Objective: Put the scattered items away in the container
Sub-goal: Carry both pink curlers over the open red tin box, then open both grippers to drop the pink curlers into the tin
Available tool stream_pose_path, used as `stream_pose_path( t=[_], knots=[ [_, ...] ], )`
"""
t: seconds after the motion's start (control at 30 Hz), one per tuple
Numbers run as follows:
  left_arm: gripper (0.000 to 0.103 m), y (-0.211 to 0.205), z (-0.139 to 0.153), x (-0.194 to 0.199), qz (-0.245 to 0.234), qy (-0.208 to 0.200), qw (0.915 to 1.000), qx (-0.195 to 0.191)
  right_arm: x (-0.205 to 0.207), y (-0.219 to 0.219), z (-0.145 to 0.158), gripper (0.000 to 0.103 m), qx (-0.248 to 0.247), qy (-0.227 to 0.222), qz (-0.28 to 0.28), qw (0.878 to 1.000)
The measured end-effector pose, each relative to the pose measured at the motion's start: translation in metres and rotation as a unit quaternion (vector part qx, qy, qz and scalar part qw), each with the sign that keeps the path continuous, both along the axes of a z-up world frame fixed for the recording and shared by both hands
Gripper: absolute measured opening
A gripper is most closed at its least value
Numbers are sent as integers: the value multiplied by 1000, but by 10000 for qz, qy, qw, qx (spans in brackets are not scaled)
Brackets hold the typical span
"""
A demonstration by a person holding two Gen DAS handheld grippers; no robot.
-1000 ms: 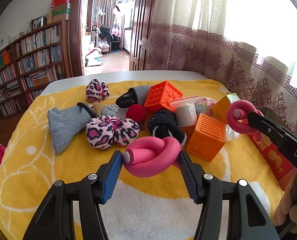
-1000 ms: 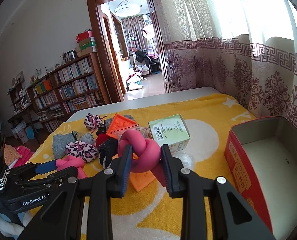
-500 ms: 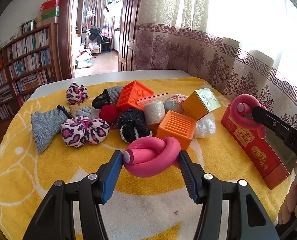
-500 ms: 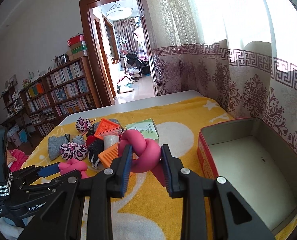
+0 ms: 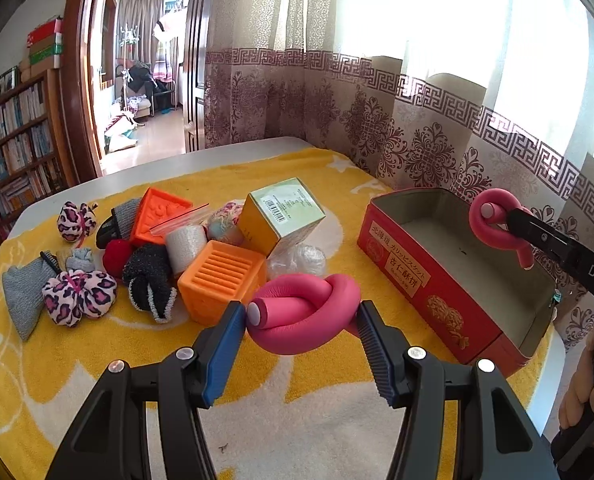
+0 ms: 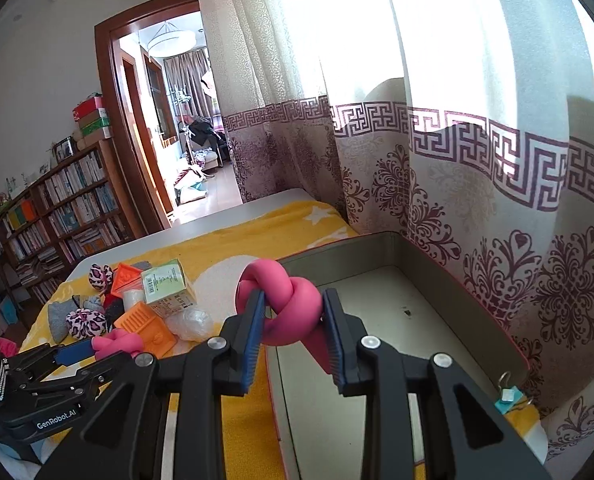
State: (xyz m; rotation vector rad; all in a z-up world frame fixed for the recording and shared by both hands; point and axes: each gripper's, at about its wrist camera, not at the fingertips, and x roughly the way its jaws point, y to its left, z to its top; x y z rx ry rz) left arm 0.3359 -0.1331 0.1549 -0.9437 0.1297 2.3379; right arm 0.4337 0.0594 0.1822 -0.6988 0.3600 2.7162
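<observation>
The left gripper (image 5: 301, 320) stays clamped on a pink knotted foam roller (image 5: 303, 314) above the yellow blanket (image 5: 97, 360), now nearer the red biscuit tin (image 5: 401, 264) than a second ago. Beyond it, the right gripper (image 6: 293, 320), still pinching a second knotted roller (image 6: 285, 300), has moved from beside the tin to over its open inside. The orange blocks (image 5: 221, 280) and leopard-print bundles (image 5: 77, 298) lie unmoved farther left.

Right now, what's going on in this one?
A person is tidying clutter off a yellow blanket into a red tin. Each claw is shut on a knotted pink foam curler. The right claw holds its curler over the open tin, not yet released. The left claw holds its curler over the blanket. The tin looks empty; boxes and socks remain piled on the blanket.
</observation>
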Motion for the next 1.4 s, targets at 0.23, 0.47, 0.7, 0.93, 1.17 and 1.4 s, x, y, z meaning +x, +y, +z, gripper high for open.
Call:
stream_pose_path(
  t=[0.23,0.47,0.7,0.93,1.17,1.4],
  knots=[
    [59,55,19,11,-568,148,9983,45,14,34,-3,32,54,-59,-576,9983],
    [59,104,26,19,-1062,140,9942,44,18,57,-10,32,-93,-114,-904,9958],
    [60,132,20,19,-1335,0,9910,-30,21,70,-12,32,-159,-119,-1078,9940],
    [60,140,12,23,-1452,-35,9893,-108,22,67,-13,32,-124,-165,-1081,9939],
    [89,144,8,21,-1637,-309,9860,70,25,68,-13,34,-136,-116,-1168,9930],
    [90,132,9,17,-1477,-397,9876,340,28,70,-12,49,-167,-18,-1237,9922]
  ],
)
